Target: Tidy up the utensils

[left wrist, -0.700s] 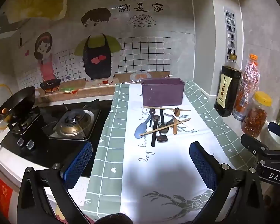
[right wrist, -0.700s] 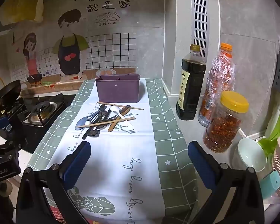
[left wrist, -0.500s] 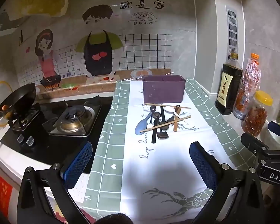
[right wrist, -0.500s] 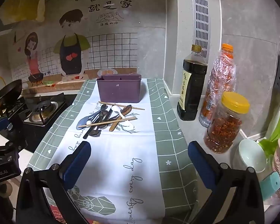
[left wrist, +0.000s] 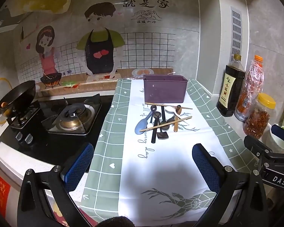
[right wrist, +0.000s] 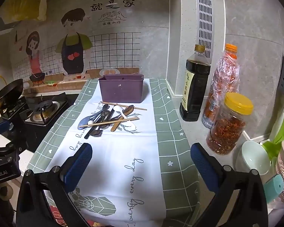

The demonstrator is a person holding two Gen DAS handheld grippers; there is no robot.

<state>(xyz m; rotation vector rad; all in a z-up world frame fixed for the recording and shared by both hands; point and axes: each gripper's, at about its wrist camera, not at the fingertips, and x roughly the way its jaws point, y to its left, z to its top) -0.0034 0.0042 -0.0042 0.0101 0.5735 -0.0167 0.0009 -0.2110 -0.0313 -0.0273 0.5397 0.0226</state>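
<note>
Left gripper (left wrist: 143, 167) sits at the bottom of its frame, jaws spread wide with nothing between the blue pads, only bare white cloth (left wrist: 161, 166) under them. Right gripper (right wrist: 140, 165) matches it: jaws wide apart, empty, over the same cloth. Plenty of open runway ahead of both, a clear strip of cloth running up to the utensil pile (left wrist: 161, 121) at frame centre. That pile is spoons and chopsticks crossed over one another, just below the purple bin (left wrist: 164, 89), which stands at the cloth's far end near the wall. On the left of the left view, the cloth's green border drops onto the gas stove (left wrist: 72, 117), with a wok (left wrist: 17, 96) at the far left. On the right of the right view, the soy sauce bottle (right wrist: 195, 87), wrapped bottle (right wrist: 221, 87) and chili jar (right wrist: 229, 123) line the wall side, well apart from the pile. Against the earlier frames, the whole scene sits slightly lower and the pile looks barely changed; jaws as wide as before.
</note>
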